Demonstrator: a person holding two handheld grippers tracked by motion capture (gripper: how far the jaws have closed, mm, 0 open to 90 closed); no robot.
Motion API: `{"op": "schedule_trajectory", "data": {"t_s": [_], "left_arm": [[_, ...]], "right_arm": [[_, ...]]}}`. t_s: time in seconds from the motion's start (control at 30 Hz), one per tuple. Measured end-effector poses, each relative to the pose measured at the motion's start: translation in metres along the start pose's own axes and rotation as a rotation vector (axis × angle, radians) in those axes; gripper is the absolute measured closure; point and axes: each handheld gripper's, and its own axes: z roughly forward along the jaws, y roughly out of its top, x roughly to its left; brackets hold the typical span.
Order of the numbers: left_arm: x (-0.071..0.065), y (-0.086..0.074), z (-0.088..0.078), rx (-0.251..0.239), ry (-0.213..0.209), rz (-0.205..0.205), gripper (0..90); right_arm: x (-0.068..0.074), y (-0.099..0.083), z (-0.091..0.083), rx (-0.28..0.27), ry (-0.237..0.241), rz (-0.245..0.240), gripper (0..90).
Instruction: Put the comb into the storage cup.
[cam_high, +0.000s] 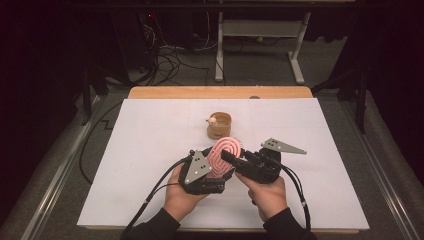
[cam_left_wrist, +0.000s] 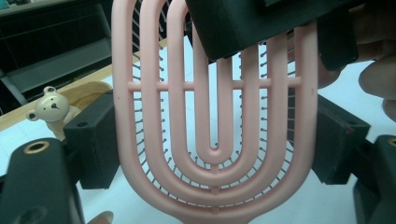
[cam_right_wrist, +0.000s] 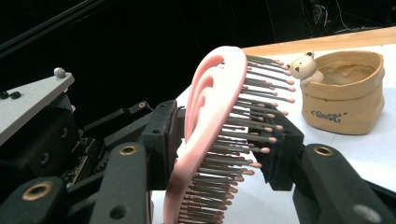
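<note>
Your right gripper (cam_right_wrist: 219, 154) fingers (cam_right_wrist: 161, 140) bracket pink brush (cam_right_wrist: 210, 116), one on back, one at bristle tips, narrowed, contact unclear. Your left gripper (cam_left_wrist: 212, 140) fingers (cam_left_wrist: 93, 140) stand wide, flanking brush head edges; firm grip not certain. Brush held upright above white bench (cam_high: 150, 150), just in front of bear-trimmed tan pouch (cam_high: 220, 126). Step: hand-to-hand transfer. Next: right side secures brush before left releases.

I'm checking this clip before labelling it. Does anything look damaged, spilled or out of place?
Nothing stands out. The pink hairbrush looks whole, its bristles even, held up off the table between the left hand-held gripper and right hand-held gripper. The tan bear pot stands upright behind it, nothing spilled.
</note>
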Motion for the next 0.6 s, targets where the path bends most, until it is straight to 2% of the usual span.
{"op": "schedule_trajectory", "data": {"t_s": [0.37, 0.6], "left_arm": [[0.0009, 0.0006, -0.0014, -0.004, 0.012, 0.000, 18.1], [0.0005, 0.0012, -0.0021, -0.012, 0.024, 0.003, 18.0]], "right_arm": [[0.0043, 0.0024, 0.0009, -0.006, -0.005, -0.005, 56.9], [0.0065, 0.0039, 0.0011, -0.002, -0.006, 0.011, 58.3]]}}
